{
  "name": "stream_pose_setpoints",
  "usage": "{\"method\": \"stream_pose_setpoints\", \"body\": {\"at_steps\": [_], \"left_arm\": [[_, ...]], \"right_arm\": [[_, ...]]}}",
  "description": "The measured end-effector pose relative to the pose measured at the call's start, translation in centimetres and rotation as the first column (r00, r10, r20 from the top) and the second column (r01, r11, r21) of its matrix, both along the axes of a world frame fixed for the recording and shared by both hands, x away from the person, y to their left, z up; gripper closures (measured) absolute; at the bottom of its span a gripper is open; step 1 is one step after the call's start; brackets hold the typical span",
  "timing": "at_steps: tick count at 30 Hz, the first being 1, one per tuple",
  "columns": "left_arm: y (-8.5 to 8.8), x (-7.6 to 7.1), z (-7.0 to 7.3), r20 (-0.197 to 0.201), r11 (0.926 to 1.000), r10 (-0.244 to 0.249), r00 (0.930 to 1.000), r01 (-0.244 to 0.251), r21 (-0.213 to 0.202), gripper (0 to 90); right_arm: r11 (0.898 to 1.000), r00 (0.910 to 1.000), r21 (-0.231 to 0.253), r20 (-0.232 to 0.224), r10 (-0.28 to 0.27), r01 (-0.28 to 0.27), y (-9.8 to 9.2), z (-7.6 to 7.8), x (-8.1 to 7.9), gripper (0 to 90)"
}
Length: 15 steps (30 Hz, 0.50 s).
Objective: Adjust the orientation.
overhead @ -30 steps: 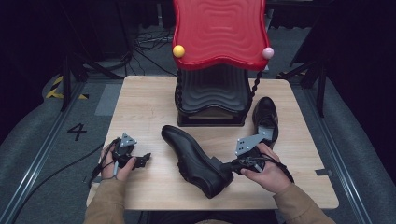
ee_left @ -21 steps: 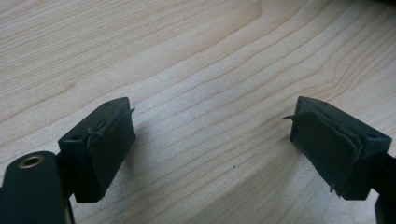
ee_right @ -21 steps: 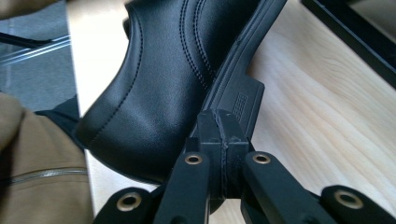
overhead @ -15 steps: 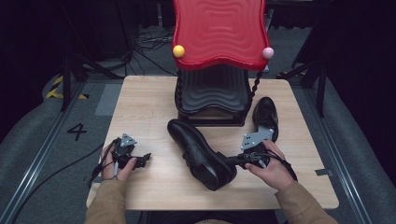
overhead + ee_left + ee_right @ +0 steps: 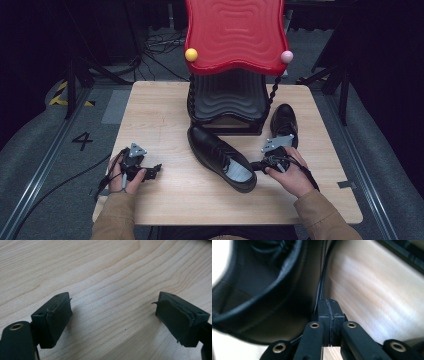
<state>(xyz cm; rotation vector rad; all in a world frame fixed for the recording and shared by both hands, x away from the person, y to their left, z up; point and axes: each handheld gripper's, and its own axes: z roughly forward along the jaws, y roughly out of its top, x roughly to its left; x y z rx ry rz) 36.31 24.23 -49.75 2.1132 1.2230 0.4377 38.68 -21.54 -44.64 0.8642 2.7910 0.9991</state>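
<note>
A recording lab or studio set-up rather than a home. A small wooden table [image 5: 165, 120] stands at the centre of the high view on grey floor, with metal rails [image 5: 45, 160] running along both sides. A painted number 4 [image 5: 82, 140] marks the floor at left. Loose cables [image 5: 160, 42] trail across the dark upper part, beside black stand legs [image 5: 75, 82] and yellow-black hazard tape [image 5: 60, 95].

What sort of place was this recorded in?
Likely a lab or studio set up for recording: a lone wooden table on grey flooring, dark surroundings, loose cables on the floor, and floor rails beside the table.
</note>
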Motion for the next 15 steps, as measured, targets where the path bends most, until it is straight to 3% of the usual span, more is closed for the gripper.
{"method": "stream_pose_setpoints", "body": {"at_steps": [2, 4, 6, 7, 15], "left_arm": [[0.0, 0.0, 0.0, -0.006, 1.0000, -0.003, 1.0000, 0.003, 0.000, 13.8], [0.0, 0.0, 0.0, -0.005, 1.0000, -0.003, 1.0000, 0.003, 0.000, 13.7], [0.0, 0.0, 0.0, -0.004, 1.0000, -0.001, 1.0000, 0.001, 0.000, 13.7], [0.0, 0.0, 0.0, -0.005, 1.0000, -0.002, 1.0000, 0.002, -0.001, 13.6], [0.0, 0.0, 0.0, -0.006, 1.0000, -0.002, 1.0000, 0.002, -0.001, 13.6]], "right_arm": [[0.999, 0.9994, -0.031, -0.034, -0.009, 0.008, -0.2, -1.2, 0.5, 90.0], [1.000, 0.9969, -0.003, -0.075, -0.022, 0.022, -0.5, -1.9, 0.9, 88.6], [1.000, 0.9969, -0.005, -0.074, -0.026, 0.026, -0.6, -1.9, 0.9, 88.2], [0.999, 0.9981, -0.028, -0.053, -0.031, 0.029, -0.7, -1.8, 0.9, 86.9], [0.998, 0.9989, -0.036, -0.015, -0.045, 0.045, -1.1, -1.0, 0.8, 83.5]]}}
